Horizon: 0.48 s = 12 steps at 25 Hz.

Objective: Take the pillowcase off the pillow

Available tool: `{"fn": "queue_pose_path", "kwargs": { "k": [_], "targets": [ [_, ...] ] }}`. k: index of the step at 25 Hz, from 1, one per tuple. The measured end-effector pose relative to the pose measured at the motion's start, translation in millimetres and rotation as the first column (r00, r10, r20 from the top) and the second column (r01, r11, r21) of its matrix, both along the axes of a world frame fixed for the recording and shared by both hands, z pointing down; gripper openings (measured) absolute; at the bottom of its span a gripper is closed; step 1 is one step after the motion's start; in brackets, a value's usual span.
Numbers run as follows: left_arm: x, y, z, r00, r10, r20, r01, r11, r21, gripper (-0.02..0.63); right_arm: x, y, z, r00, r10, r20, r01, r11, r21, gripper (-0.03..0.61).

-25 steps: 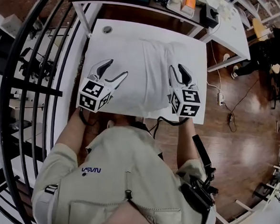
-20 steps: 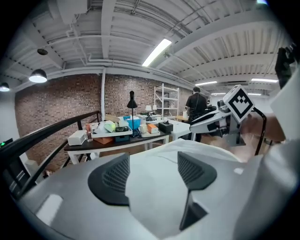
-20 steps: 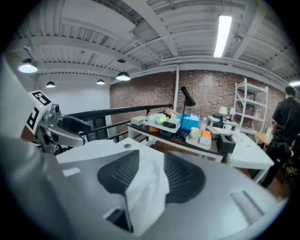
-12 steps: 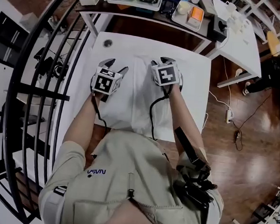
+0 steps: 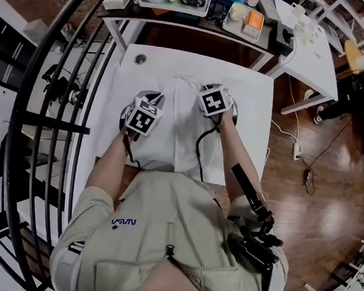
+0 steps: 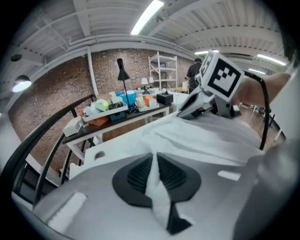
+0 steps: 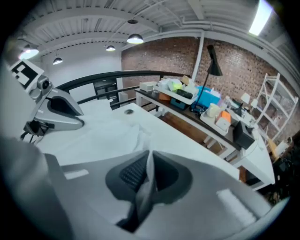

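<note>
White cloth pillowcase point(image 5: 181, 138) is lying soft and creased on the flat white counter point(image 5: 249, 115), with its far end being bunched up into a hump between the two tools. The pillow cannot be told apart from its cover.

Left tool point(image 5: 153, 99) is closing on a fold at the left side of that hump. In the left gripper view a thin strip of white fabric is being pinched between its black ribbed pads point(image 6: 137, 174).

Right tool point(image 5: 208, 87) is clenched on the right side of the hump. In the right gripper view a thin upright pleat of fabric is being squeezed between its dark ribbed pads point(image 7: 132, 173).

Both tools are smooth grey plastic, each carrying a cube with black-and-white square markers.

A round hole point(image 5: 138, 58) is showing near the counter's far left corner. A black metal railing point(image 5: 51, 108) is curving along the left. A glossy wood floor point(image 5: 319, 182) is seen at the right.
</note>
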State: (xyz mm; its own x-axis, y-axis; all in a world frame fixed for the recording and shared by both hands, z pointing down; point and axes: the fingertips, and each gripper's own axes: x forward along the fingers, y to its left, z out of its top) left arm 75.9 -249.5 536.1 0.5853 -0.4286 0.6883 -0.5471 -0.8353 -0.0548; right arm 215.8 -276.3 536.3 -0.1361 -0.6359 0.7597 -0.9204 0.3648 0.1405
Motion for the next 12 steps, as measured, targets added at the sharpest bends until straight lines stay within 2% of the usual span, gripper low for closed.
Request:
{"fn": "queue_pose_path", "kwargs": {
  "k": [3,5,8,12],
  "targets": [
    [-12,-4,-33,0.987,-0.079,-0.139,0.087,0.995,0.052,0.028,17,2,-23,0.996,0.084,-0.014,-0.083,0.991,0.101,0.011],
    [-21,-3,-52,0.973,-0.105,-0.204,0.123,0.989,0.079,0.026,34,5,-34,0.989,0.151,-0.002,-0.149,0.977,0.153,0.011],
    [-35,4,-70,0.953,-0.130,-0.272,0.161,0.983,0.092,0.026,66,16,-41,0.968,0.251,0.021,-0.250,0.949,0.193,0.011],
    [-61,0,-89,0.921,-0.185,-0.343,0.231,0.968,0.099,0.023,113,32,-61,0.929,0.367,0.047,-0.365,0.890,0.274,0.009]
  ]
}}
